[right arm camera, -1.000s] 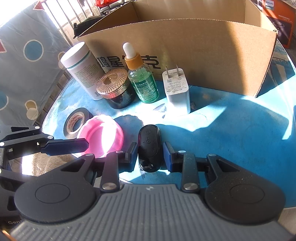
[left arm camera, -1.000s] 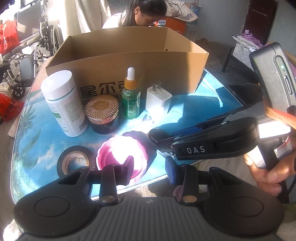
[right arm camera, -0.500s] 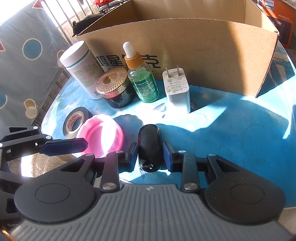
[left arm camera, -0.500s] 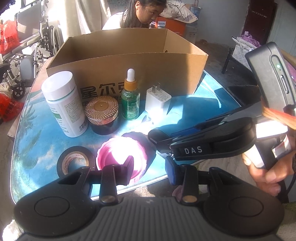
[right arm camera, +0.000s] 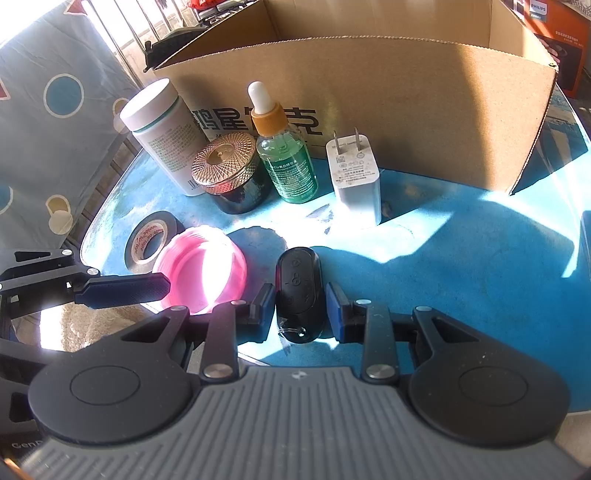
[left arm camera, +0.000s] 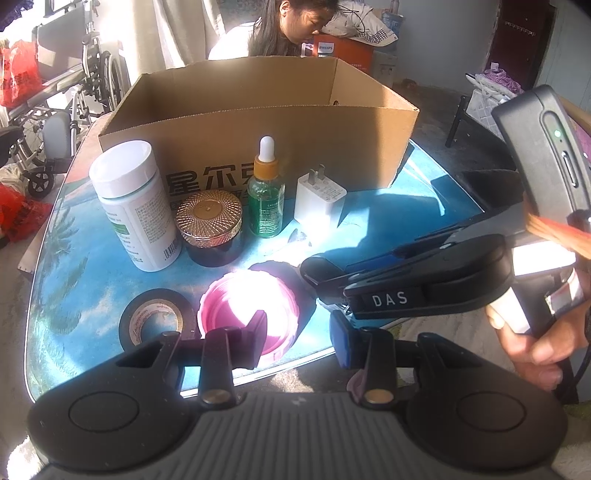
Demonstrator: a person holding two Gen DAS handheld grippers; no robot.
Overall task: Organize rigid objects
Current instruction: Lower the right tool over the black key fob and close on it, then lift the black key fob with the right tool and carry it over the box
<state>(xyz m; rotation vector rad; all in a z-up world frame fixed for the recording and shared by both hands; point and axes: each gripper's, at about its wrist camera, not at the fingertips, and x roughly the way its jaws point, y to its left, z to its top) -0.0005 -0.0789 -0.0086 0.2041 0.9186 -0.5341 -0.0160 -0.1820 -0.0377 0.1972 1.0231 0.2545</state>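
**Both claws hold still at the worktop's near edge**

While nothing on the worktop (right arm camera: 461, 266) has moved since earlier, the right claw (right arm camera: 300, 306) stays clamped on the black remote (right arm camera: 298, 291) at the near edge. The left claw (left arm camera: 297, 338) hangs parted and empty over the pink lid (left arm camera: 236, 306). Only the left view shows a seated person (left arm camera: 280, 29) behind the cardboard box (left arm camera: 258, 122).

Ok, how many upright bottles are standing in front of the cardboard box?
2. The white pill bottle stands far left of the row; the green dropper bottle stands between the gold-lidded jar and the charger. None seems hidden.
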